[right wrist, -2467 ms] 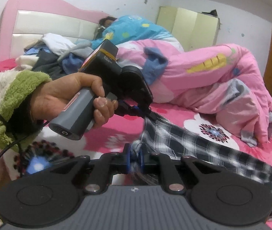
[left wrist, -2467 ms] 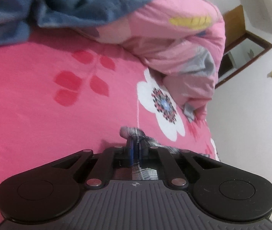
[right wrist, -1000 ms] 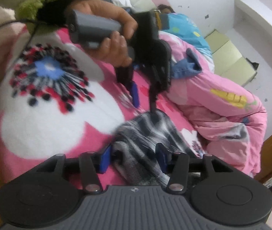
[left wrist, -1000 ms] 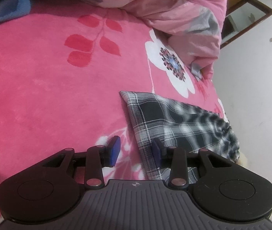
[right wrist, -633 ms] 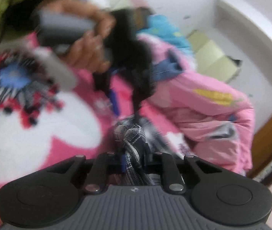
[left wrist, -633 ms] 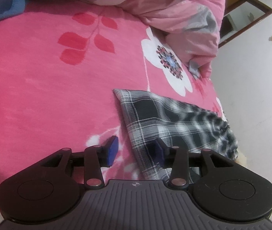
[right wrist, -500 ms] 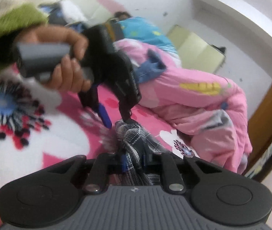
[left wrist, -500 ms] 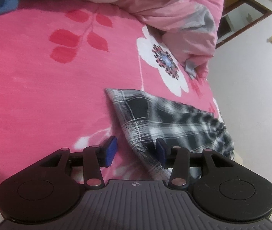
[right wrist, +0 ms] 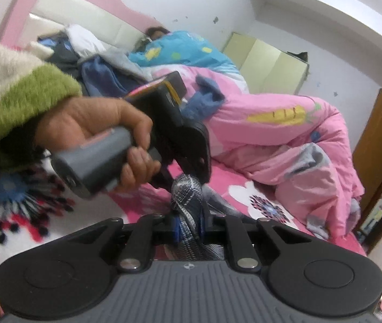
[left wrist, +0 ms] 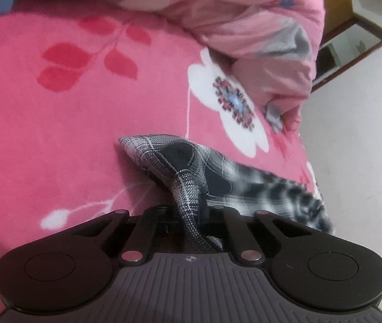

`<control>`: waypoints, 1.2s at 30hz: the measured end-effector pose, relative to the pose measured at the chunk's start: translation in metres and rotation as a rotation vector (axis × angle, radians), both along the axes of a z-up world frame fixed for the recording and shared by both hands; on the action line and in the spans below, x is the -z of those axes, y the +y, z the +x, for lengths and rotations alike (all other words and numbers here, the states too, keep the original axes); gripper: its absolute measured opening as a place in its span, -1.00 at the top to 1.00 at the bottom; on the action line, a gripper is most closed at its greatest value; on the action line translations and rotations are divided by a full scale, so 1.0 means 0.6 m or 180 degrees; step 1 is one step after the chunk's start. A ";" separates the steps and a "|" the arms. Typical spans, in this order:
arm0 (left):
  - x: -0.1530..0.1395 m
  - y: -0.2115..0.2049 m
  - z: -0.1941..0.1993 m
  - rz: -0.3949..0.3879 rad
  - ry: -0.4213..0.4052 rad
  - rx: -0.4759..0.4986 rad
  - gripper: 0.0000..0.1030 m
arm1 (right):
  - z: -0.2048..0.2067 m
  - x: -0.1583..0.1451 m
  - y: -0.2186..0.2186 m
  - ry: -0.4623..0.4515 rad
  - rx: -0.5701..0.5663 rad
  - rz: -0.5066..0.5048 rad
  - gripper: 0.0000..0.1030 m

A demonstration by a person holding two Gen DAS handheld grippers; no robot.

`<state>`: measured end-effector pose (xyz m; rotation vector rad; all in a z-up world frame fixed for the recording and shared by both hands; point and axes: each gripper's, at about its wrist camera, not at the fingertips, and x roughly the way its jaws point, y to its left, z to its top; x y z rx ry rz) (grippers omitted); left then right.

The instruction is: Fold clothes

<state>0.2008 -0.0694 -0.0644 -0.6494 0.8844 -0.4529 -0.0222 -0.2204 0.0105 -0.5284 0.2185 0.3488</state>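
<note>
Because I want to fold it, I am holding the black, grey and white checked cloth garment (left wrist: 191,172) with both tools at once. My left tool (left wrist: 191,212) is squeezed tight on a bunched edge of the cloth, so the cloth rises up from the bed into its jaws. My right tool (right wrist: 188,227) is also pinched tight, with a thick roll of the same checked cloth poking up between its blue pads (right wrist: 176,228). In the right view I can see my left hand (right wrist: 96,137) in a fuzzy green and cream sleeve (right wrist: 10,94), gripping the grey handle just past the roll of cloth. So the two tools are very close together on the same end of the garment. I think I hold two spots like this so the cloth can be lifted and laid over itself.

Most of the garment lies on the bright pink flowered bed sheet (left wrist: 70,121), near me. It stretches away to the right, toward the bed's edge. It looks thin and soft, and it is creased and rumpled, not flat. One corner points left. I cannot tell how many layers it has. A puffy pink quilt (left wrist: 244,27) is heaped at the far side, well apart from it.
</note>
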 end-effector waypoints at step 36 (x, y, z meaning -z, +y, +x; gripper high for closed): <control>-0.113 0.093 -0.067 0.0543 -0.0349 -0.0294 0.92 | -0.011 -0.079 -0.012 0.0256 -0.0238 0.1783 0.77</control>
